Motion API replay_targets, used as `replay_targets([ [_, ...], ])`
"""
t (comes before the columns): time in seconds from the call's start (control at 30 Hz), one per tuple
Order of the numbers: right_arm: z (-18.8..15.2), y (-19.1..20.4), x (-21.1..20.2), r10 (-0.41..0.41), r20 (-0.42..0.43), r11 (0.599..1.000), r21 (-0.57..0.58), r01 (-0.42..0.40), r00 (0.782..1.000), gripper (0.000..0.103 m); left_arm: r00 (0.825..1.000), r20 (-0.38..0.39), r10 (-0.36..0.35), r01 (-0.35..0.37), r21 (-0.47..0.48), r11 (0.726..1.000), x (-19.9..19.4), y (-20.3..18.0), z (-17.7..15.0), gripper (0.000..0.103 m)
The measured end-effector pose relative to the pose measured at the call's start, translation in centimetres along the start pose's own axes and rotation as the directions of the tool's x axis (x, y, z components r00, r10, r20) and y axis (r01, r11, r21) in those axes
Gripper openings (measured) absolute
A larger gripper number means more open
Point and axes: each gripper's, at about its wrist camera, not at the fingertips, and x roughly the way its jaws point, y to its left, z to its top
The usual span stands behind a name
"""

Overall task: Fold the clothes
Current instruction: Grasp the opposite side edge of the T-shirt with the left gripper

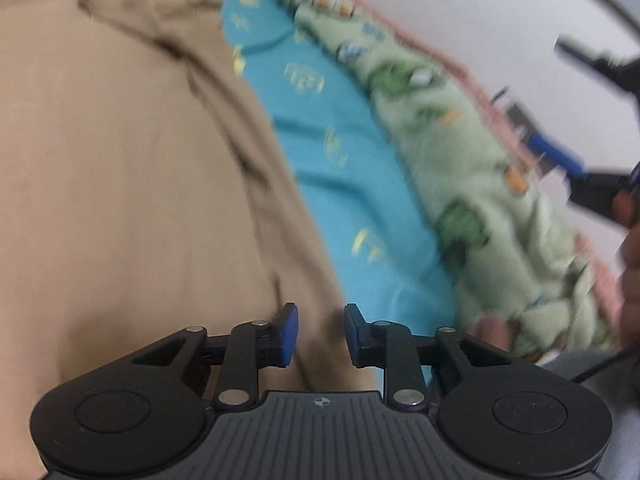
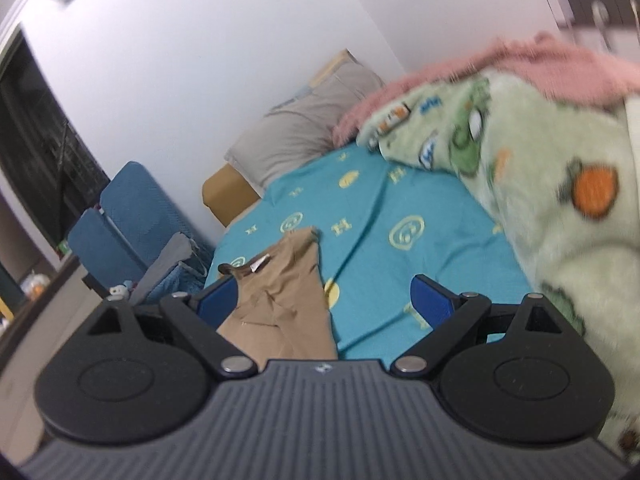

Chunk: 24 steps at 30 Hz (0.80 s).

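A tan garment (image 1: 120, 160) lies spread on the teal bedsheet (image 1: 340, 160), its collar at the far end. My left gripper (image 1: 322, 332) hovers low over the garment's right edge. Its blue pads stand a narrow gap apart with tan cloth showing between them, and I see no pinch. In the right wrist view the same tan garment (image 2: 280, 292) lies crumpled under my right gripper (image 2: 326, 300), which is wide open with nothing held. That gripper's blue finger (image 1: 558, 154) also shows blurred at the right of the left wrist view, carried by a hand (image 1: 632, 240).
A green patterned fleece blanket (image 2: 540, 200) and a pink blanket (image 2: 540, 60) are heaped along the bed's right side by the wall. A grey pillow (image 2: 304, 132) lies at the head. A blue chair (image 2: 120, 220) stands beside the bed on the left.
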Motion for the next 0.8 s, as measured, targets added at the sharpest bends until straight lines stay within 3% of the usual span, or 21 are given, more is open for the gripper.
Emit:
replay_targets([
  [0.07,-0.1,-0.1,0.4,0.004,-0.014,1.0,0.011,-0.004,1.0,0.095,1.0,0.001,-0.008,0.008,-0.019,1.0,0.0,0.2,-0.1,0.029],
  [0.2,-0.3,-0.1,1.0,-0.004,-0.039,1.0,0.005,0.004,0.999,0.095,0.999,-0.007,-0.042,0.041,-0.056,0.998,0.2,0.4,-0.1,0.047],
  [0.27,-0.4,0.0,1.4,-0.011,-0.051,1.0,-0.002,0.011,0.999,0.095,0.998,-0.008,-0.056,0.056,-0.062,0.997,0.3,0.4,-0.1,0.047],
  [0.3,-0.5,0.1,1.5,-0.015,-0.057,1.0,-0.005,0.015,0.998,0.095,0.999,-0.007,-0.054,0.053,-0.057,0.997,0.3,0.4,-0.1,0.044],
  [0.43,-1.0,0.6,2.0,-0.025,-0.078,0.999,-0.029,0.023,0.997,0.095,1.0,-0.014,-0.019,0.018,-0.048,0.999,0.3,0.7,0.0,0.003],
  [0.67,-1.5,1.4,2.4,-0.057,-0.108,0.996,-0.07,0.05,0.993,0.095,0.994,0.078,-0.08,0.083,-0.043,0.996,-3.8,0.2,1.0,0.003],
  [0.8,-1.6,1.6,2.9,-0.057,-0.146,0.995,-0.087,0.044,0.988,0.095,0.987,0.126,-0.099,0.111,-0.089,0.99,-6.9,0.1,1.4,0.003],
])
